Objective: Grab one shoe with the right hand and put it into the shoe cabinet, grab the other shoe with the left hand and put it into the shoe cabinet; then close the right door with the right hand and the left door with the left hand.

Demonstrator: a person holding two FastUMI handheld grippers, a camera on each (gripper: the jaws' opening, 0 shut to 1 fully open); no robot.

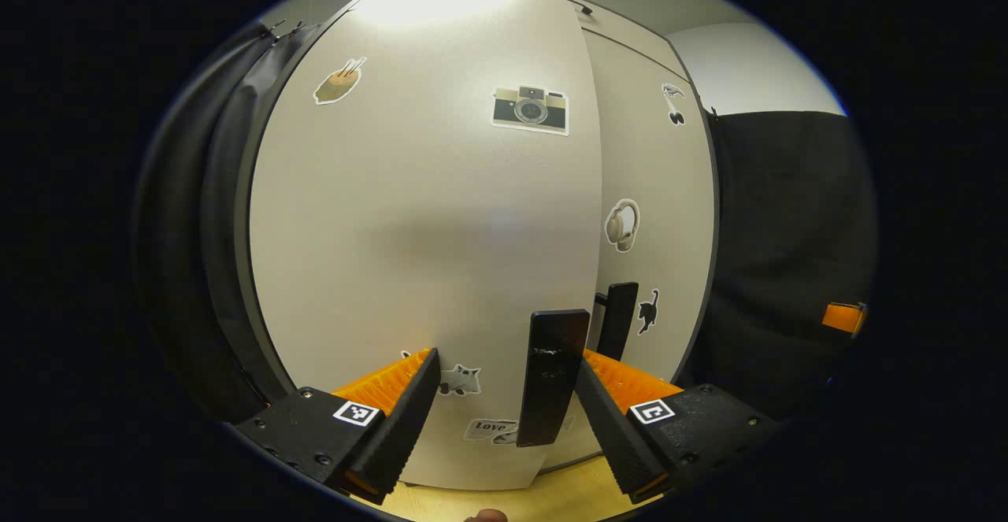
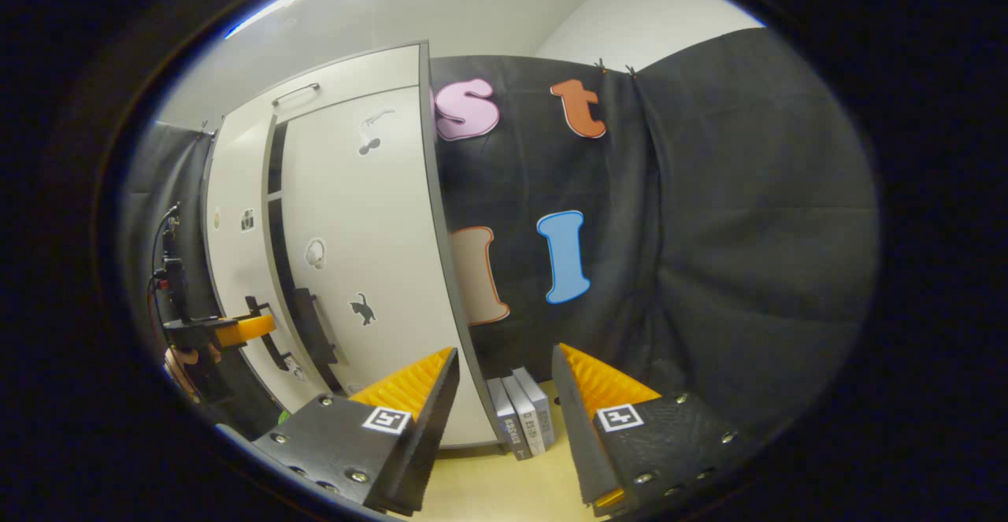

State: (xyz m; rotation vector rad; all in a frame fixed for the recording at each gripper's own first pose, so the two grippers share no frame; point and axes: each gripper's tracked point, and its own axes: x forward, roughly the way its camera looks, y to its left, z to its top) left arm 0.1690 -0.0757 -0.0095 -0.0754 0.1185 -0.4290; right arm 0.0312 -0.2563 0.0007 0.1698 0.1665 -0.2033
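Note:
The white shoe cabinet's left door, dotted with stickers, stands close in front of me in the left gripper view. Its black upright handle lies between the fingers of my open left gripper, close to the right finger; neither finger presses on it. The right door with its own black handle sits just behind the left door's edge. In the right gripper view the right door looks closed flat, and a dark gap separates it from the left door. My right gripper is open and empty, off the cabinet's right corner.
Several books stand on the wooden floor against the cabinet's right side. Black cloth walls flank the cabinet on both sides. The left gripper and the hand holding it appear at the far left of the right gripper view.

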